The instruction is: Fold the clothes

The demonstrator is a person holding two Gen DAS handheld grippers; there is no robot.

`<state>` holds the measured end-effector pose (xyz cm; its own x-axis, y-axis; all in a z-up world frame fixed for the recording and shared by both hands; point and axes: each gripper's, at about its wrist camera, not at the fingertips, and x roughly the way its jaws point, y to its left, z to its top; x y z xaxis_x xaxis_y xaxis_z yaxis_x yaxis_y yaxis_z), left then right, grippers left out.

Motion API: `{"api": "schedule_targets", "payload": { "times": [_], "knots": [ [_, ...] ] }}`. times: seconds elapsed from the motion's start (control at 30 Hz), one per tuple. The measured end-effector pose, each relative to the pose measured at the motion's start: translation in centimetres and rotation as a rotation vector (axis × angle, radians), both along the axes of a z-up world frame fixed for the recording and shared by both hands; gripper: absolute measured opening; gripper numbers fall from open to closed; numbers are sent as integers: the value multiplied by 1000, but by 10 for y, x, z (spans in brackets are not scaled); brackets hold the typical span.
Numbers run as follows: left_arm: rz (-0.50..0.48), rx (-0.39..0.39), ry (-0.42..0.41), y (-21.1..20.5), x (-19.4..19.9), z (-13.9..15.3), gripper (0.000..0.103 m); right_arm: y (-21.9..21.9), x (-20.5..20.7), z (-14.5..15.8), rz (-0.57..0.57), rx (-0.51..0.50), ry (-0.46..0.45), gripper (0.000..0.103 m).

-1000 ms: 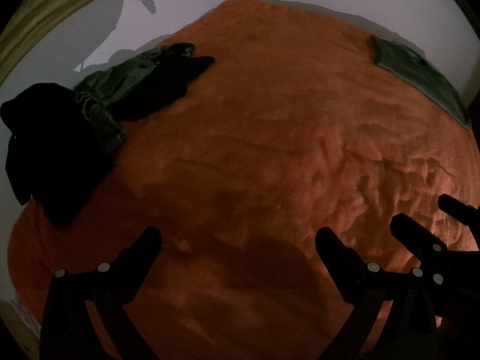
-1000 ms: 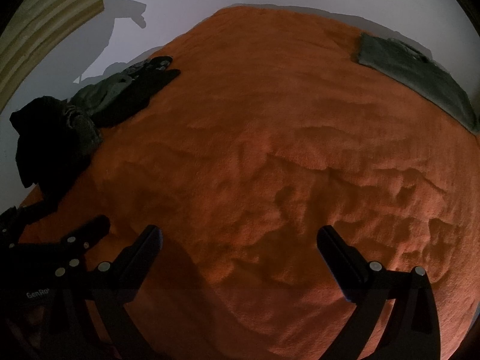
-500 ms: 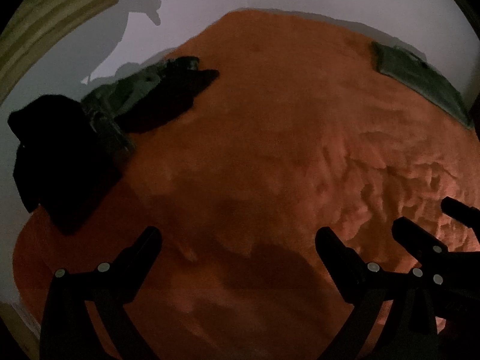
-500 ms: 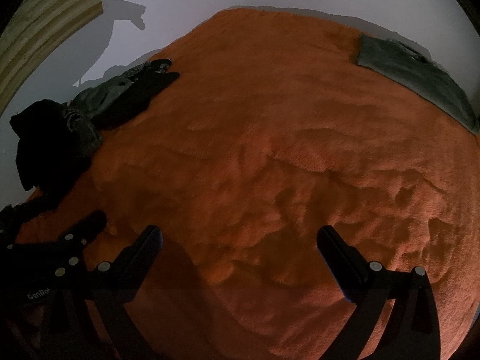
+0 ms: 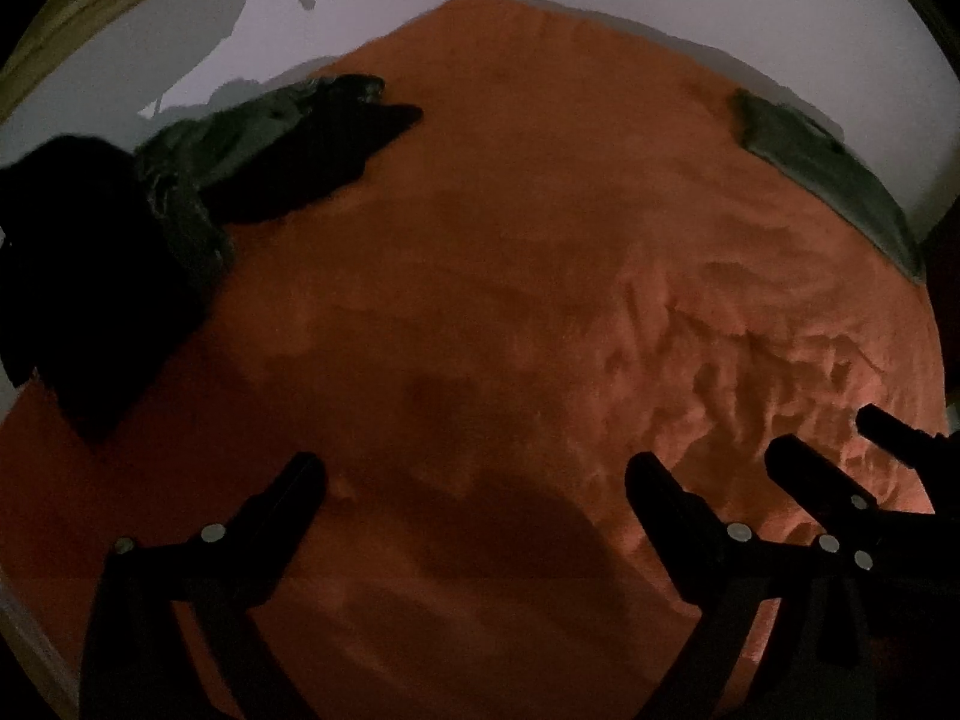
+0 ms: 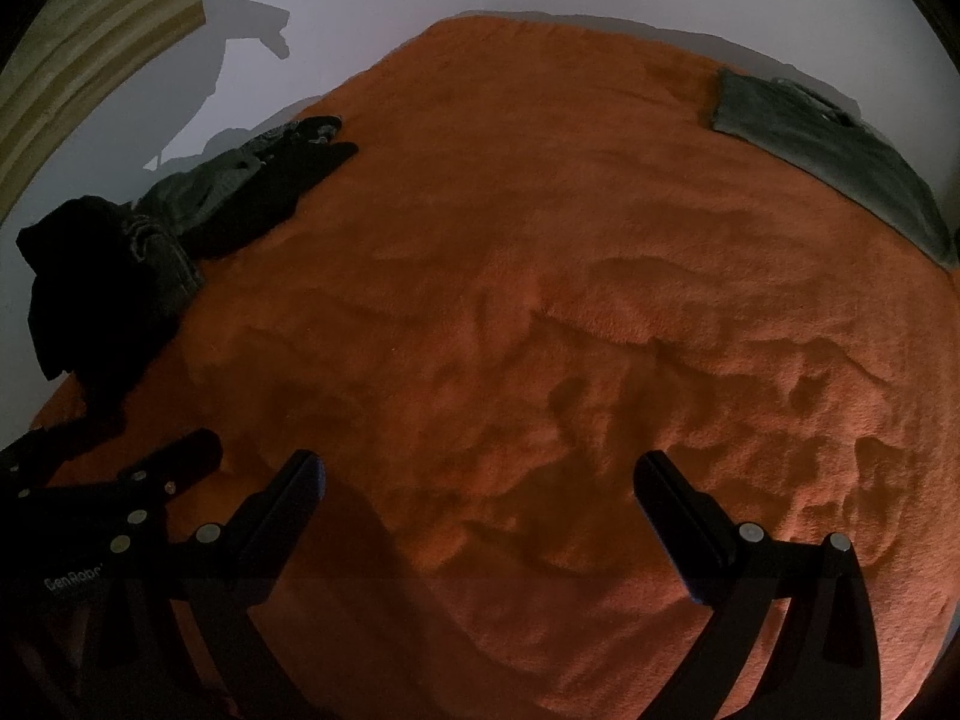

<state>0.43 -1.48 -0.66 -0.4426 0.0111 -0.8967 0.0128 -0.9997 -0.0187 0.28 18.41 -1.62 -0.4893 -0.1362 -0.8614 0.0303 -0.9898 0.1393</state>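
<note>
Two empty tools poised over an orange blanket, clothes lying at its edges.

The left tool (image 5: 474, 480) and right tool (image 6: 477, 477) both stand with fingers wide apart, holding nothing and, as far as can be judged, not touching the orange blanket (image 6: 540, 300) beneath them. The unfolded pile of dark clothes (image 5: 180, 210) lies at the far left edge; a flat grey-green garment (image 6: 828, 150) rests at the far right corner, well apart from it. The step in hand appears to be fetching a piece: reach left, pinch a single layer at a hem or shoulder rather than the heap, and draw it onto the bare middle before spreading.
</note>
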Motion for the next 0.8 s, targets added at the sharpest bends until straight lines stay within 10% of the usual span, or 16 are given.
{"api": "schedule_targets", "payload": {
  "times": [0.3,0.47,0.8],
  "knots": [
    [65,-111,129,3,11,3,101,1,1,-3,8,-2,2,103],
    [51,33,-85,-8,0,-25,99,6,-1,-4,0,-13,2,103],
    [22,25,0,-1,1,-20,98,4,-3,-9,17,-28,-4,103]
  ]
}}
